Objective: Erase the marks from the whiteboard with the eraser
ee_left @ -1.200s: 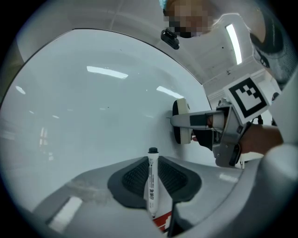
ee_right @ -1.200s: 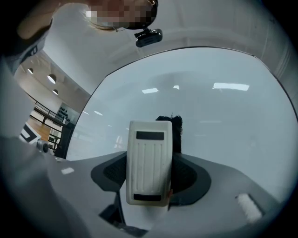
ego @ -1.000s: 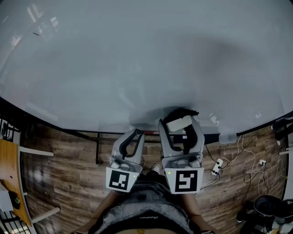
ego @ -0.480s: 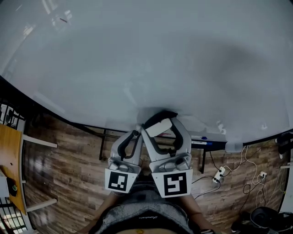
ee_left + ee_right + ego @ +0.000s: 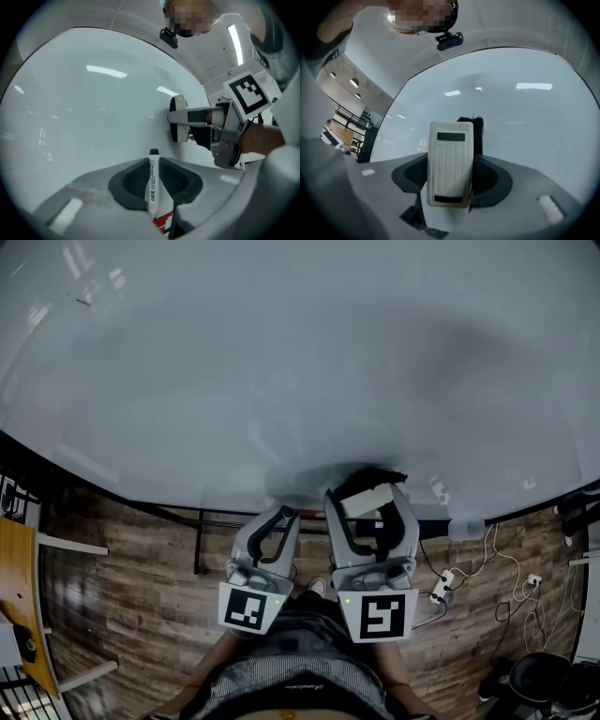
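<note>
The whiteboard (image 5: 281, 362) fills the upper head view, and I can make out no marks on it. My right gripper (image 5: 369, 501) is shut on the white eraser (image 5: 366, 499), whose black felt side presses against the board's lower edge. From the right gripper view the eraser (image 5: 450, 161) shows its ribbed white back between the jaws. My left gripper (image 5: 281, 517) sits just left of it, shut on a white marker (image 5: 153, 185) with a black cap, held a little off the board (image 5: 93, 108). The right gripper (image 5: 197, 117) appears at the right of the left gripper view.
Below the board lies a wooden floor (image 5: 141, 587) with cables and power strips (image 5: 445, 579) at the right. A marker tray (image 5: 441, 517) runs under the board's edge. A wooden desk corner (image 5: 19, 615) stands at the far left. A person's reflection shows in the board.
The right gripper with the eraser swung left along the board's lower edge half a second ago and has come back right, near where it was a second ago. The left gripper hardly moved.
</note>
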Action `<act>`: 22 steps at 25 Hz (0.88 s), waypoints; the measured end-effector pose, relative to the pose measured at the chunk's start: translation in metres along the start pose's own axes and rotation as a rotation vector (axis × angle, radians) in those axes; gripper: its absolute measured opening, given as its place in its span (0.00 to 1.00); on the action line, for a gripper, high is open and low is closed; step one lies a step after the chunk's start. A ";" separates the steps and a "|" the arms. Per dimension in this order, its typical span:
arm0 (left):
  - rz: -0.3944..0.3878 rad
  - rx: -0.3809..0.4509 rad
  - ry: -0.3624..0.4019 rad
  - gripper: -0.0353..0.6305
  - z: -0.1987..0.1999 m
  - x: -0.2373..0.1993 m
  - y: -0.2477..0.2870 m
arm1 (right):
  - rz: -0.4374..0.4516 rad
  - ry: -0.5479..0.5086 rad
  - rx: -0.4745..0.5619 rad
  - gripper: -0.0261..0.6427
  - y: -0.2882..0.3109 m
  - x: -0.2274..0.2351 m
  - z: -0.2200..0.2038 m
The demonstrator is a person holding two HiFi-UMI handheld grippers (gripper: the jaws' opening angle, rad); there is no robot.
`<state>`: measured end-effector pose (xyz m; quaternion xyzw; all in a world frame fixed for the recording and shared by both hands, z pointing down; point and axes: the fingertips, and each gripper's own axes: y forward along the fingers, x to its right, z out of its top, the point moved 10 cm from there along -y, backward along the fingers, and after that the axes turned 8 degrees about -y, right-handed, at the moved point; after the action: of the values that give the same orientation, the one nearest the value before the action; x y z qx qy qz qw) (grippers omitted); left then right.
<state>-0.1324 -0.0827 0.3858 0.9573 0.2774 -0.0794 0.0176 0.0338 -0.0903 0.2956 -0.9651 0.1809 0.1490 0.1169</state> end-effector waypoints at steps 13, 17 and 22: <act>0.114 -0.002 0.021 0.16 0.003 -0.021 -0.022 | 0.195 0.012 0.073 0.43 0.032 -0.057 0.009; 0.135 -0.003 0.011 0.16 0.003 -0.025 -0.026 | 0.217 0.014 0.076 0.43 0.032 -0.057 0.010; 0.075 -0.003 0.008 0.16 0.002 -0.016 -0.013 | 0.169 -0.015 0.045 0.43 0.023 -0.043 0.004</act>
<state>-0.1523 -0.0803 0.3869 0.9673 0.2414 -0.0742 0.0208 -0.0142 -0.0961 0.3026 -0.9423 0.2643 0.1616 0.1267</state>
